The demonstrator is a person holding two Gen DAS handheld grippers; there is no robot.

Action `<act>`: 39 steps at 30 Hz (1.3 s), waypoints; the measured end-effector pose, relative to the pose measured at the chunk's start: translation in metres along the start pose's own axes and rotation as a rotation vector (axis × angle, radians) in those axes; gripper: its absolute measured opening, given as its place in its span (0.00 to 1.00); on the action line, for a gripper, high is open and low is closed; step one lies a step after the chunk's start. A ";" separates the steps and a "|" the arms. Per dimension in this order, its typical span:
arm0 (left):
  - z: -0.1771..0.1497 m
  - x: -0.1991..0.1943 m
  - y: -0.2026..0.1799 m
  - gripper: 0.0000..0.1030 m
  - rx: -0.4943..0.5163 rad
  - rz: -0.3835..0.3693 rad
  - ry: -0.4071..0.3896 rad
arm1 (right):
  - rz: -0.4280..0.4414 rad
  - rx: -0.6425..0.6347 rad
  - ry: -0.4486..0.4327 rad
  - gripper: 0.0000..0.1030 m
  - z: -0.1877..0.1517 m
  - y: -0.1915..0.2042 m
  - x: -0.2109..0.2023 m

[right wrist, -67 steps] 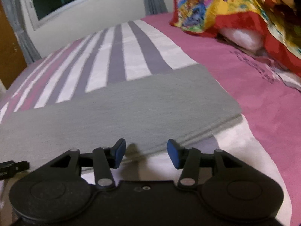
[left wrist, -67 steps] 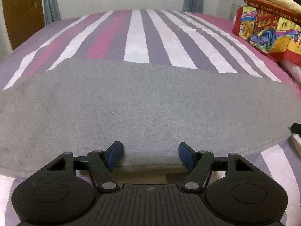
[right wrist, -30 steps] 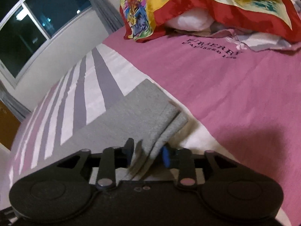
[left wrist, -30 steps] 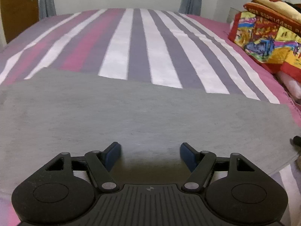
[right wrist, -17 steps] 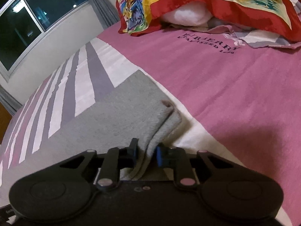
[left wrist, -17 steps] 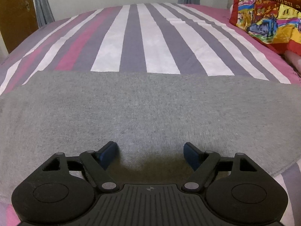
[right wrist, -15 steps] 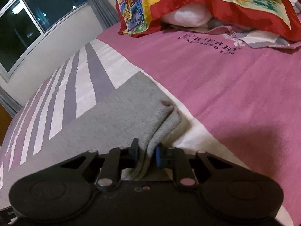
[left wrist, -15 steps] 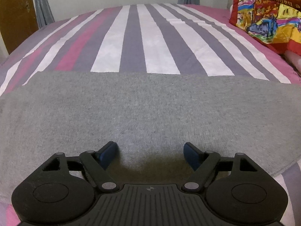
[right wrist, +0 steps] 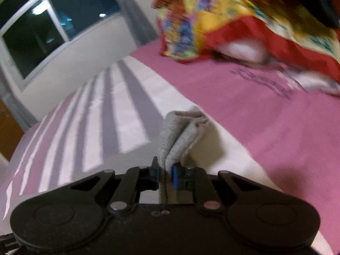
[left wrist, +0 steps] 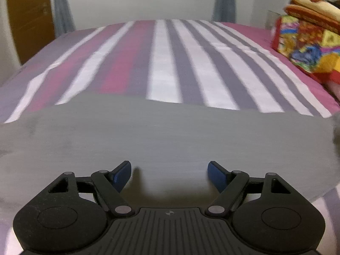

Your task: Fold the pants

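Observation:
The grey pants (left wrist: 170, 136) lie folded lengthwise across the striped bed, filling the lower half of the left wrist view. My left gripper (left wrist: 169, 173) is open, its blue pads wide apart just above the near part of the cloth. My right gripper (right wrist: 165, 175) is shut on the end of the pants (right wrist: 180, 131), which stands up bunched between its pads, lifted off the bed. The rest of the pants is hidden in the right wrist view.
The bed sheet (left wrist: 165, 68) has pink, white and purple stripes, with a plain pink part (right wrist: 265, 114) on the right. Colourful folded blankets and pillows (left wrist: 308, 42) are stacked at the right edge, also in the right wrist view (right wrist: 244, 21). A window (right wrist: 53, 25) and wall lie beyond the bed.
My right gripper, shut on the pants' end, has lifted it up off the bed. My left gripper stays open and has shifted a little over the cloth.

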State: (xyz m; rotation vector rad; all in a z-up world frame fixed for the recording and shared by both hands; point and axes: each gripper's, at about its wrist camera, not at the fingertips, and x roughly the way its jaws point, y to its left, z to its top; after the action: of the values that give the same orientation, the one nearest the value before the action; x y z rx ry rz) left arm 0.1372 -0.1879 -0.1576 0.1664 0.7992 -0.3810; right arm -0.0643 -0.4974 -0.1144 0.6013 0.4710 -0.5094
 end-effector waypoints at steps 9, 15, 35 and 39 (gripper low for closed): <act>-0.021 -0.013 0.104 0.76 -0.130 0.109 0.014 | 0.338 -0.201 0.065 0.11 -0.028 0.161 0.011; -0.036 -0.008 0.142 0.77 -0.222 0.114 0.056 | 0.404 -0.296 0.320 0.29 -0.105 0.221 0.057; -0.024 0.052 0.080 0.72 -0.514 -0.401 0.154 | 0.330 -0.130 0.140 0.52 -0.054 0.107 0.007; -0.027 0.060 0.061 0.24 -0.540 -0.460 0.198 | 0.295 -0.078 0.121 0.52 -0.056 0.081 0.003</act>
State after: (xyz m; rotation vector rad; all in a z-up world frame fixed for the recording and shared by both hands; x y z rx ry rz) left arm 0.1814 -0.1401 -0.2195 -0.5005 1.1102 -0.5713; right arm -0.0307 -0.4055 -0.1241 0.6159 0.5038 -0.1740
